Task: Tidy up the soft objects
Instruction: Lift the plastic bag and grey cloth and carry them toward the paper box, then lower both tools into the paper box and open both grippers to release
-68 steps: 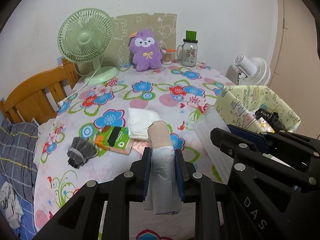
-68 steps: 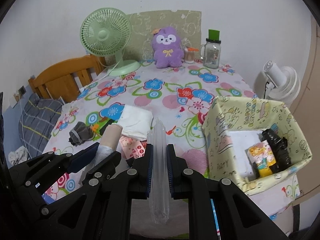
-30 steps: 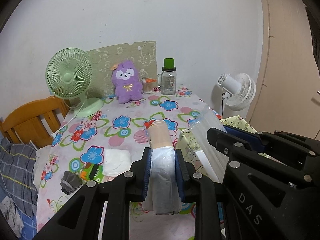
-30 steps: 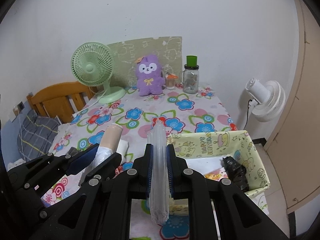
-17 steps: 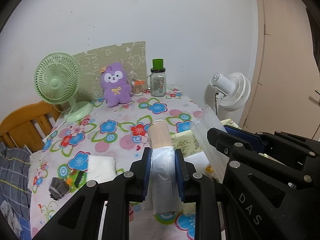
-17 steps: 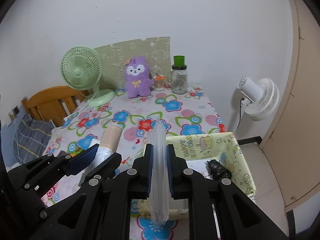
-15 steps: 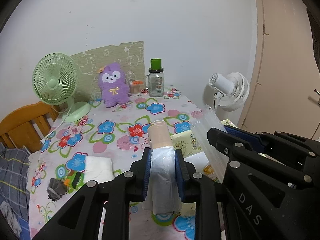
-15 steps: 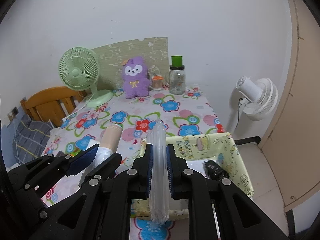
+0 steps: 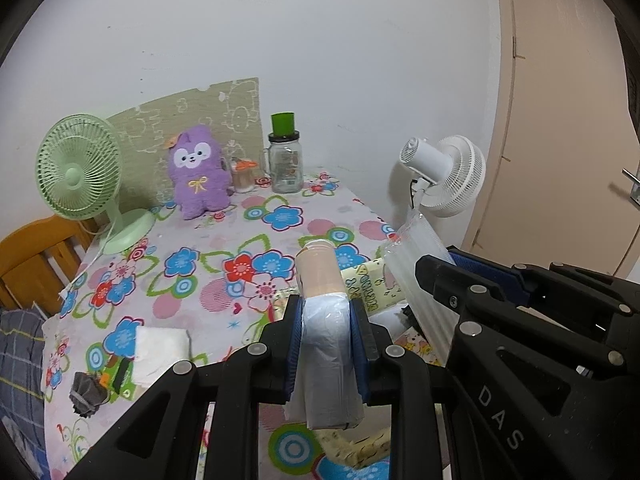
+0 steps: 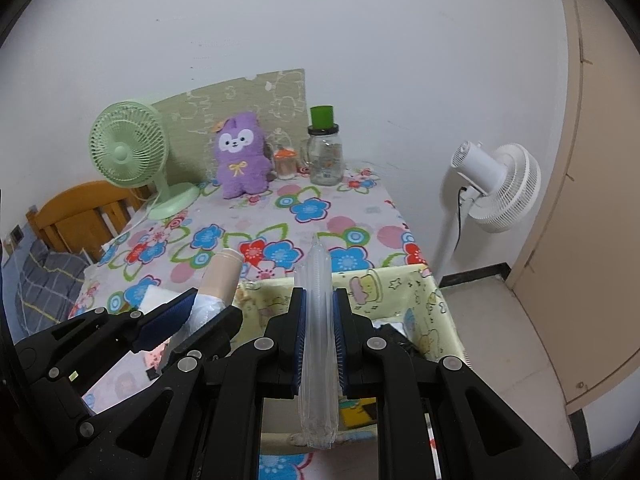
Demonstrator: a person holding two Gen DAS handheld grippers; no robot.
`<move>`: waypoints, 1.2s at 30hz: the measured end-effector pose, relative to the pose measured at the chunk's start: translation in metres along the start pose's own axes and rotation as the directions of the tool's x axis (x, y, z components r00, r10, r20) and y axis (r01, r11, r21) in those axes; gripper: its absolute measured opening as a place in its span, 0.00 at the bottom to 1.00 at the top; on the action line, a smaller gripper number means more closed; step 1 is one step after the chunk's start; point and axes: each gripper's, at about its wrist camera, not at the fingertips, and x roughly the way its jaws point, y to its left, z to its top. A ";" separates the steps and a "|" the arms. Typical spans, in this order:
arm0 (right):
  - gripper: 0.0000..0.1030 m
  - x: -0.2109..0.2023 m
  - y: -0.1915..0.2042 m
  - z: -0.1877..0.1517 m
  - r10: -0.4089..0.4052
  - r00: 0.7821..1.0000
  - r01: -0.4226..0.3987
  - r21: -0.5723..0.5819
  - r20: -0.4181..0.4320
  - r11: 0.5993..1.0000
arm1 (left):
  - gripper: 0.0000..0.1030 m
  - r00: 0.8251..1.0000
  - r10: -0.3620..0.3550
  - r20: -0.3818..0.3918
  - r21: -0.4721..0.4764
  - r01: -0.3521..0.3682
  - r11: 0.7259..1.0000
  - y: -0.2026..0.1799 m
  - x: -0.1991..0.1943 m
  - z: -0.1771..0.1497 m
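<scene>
Both grippers have swung right, from above the flowered table (image 9: 256, 240) to over the yellow fabric bin (image 10: 404, 292). The left gripper (image 9: 326, 320) clamps a beige roll (image 9: 320, 276) in plastic; the right gripper (image 10: 319, 312) pinches a clear bag (image 10: 319, 280)

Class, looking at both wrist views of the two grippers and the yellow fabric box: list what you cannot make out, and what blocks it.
- Fabric box contents: right wrist view, hidden behind the right gripper and its clear plastic bag.
- Bagged beige roll, lower end: left wrist view, wrapped in plastic between the left gripper pads.
- Small orange-lidded jar: too small to identify.
</scene>
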 end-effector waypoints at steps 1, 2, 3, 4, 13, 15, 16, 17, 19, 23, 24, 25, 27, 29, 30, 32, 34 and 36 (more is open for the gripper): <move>0.16 0.001 -0.002 0.000 -0.003 1.000 0.003 0.003 -0.002 1.000 | 0.21 1.000 -0.003 -0.002 0.002 0.003 1.000 -0.002 0.002 0.001; 0.16 0.003 -0.004 0.000 -0.006 1.000 0.006 0.005 -0.004 1.000 | 0.21 1.000 -0.006 -0.005 0.005 0.006 1.000 -0.003 0.004 0.002; 0.16 0.004 -0.007 0.000 -0.009 1.000 0.009 0.009 -0.006 1.000 | 0.22 1.000 -0.009 -0.010 0.008 0.009 1.000 -0.005 0.008 0.002; 0.16 0.007 -0.010 0.000 -0.012 1.000 0.013 0.016 -0.011 1.000 | 0.22 1.000 -0.011 -0.013 0.010 0.011 1.000 -0.006 0.010 0.003; 0.16 0.027 -0.027 -0.002 -0.018 0.999 0.020 0.045 -0.044 0.999 | 0.26 0.998 -0.020 -0.059 0.028 0.021 0.999 -0.017 0.033 0.005; 0.16 0.030 -0.030 -0.002 -0.016 0.999 0.018 0.052 -0.047 0.998 | 0.34 0.998 -0.016 -0.066 0.036 0.018 0.999 -0.018 0.037 0.004; 0.16 0.032 -0.031 -0.003 -0.015 0.999 0.018 0.057 -0.050 0.998 | 0.36 0.998 -0.014 -0.068 0.049 0.017 0.999 -0.020 0.039 0.004; 0.16 0.034 -0.033 -0.003 -0.014 0.998 0.017 0.062 -0.053 0.998 | 0.40 0.998 -0.010 -0.068 0.059 0.014 0.998 -0.020 0.040 0.003; 0.16 0.037 -0.035 -0.003 -0.014 0.998 0.018 0.068 -0.059 0.998 | 0.42 0.998 0.001 -0.070 0.073 0.004 0.997 -0.022 0.043 0.003; 0.15 0.045 -0.038 -0.003 -0.020 0.997 0.025 0.074 -0.071 0.997 | 0.62 0.997 0.002 -0.078 0.069 0.003 0.998 -0.020 0.049 0.003; 0.15 0.046 -0.039 -0.004 -0.020 0.997 0.025 0.076 -0.072 0.997 | 0.66 0.997 0.005 -0.078 0.070 0.001 0.998 -0.019 0.049 0.003; 0.15 0.047 -0.040 -0.004 -0.018 0.997 0.024 0.081 -0.073 0.996 | 0.68 0.997 0.008 -0.078 0.073 -0.003 0.997 -0.019 0.050 0.003; 0.15 0.050 -0.043 -0.003 -0.018 0.997 0.025 0.092 -0.078 0.995 | 0.82 0.997 0.017 -0.079 0.088 -0.010 0.996 -0.019 0.051 0.003; 0.15 0.053 -0.044 -0.003 -0.017 0.996 0.026 0.102 -0.082 0.994 | 0.84 0.997 0.035 -0.067 0.115 -0.027 0.993 -0.020 0.050 0.002; 0.15 0.055 -0.045 -0.004 -0.010 0.996 0.020 0.107 -0.086 0.994 | 0.85 0.997 0.044 -0.063 0.126 -0.036 0.991 -0.020 0.050 0.001; 0.15 0.057 -0.044 -0.004 -0.002 0.996 0.012 0.113 -0.089 0.994 | 0.88 0.996 0.052 -0.068 0.138 -0.042 0.990 -0.020 0.051 0.000; 0.16 0.061 -0.043 -0.004 0.007 0.995 0.004 0.113 -0.095 0.994 | 0.92 0.995 0.056 -0.084 0.151 -0.043 0.988 -0.019 0.054 -0.003; 0.17 0.064 -0.042 -0.005 0.008 0.994 0.004 0.113 -0.105 0.994 | 0.94 0.994 0.063 -0.092 0.163 -0.048 0.986 -0.019 0.056 -0.006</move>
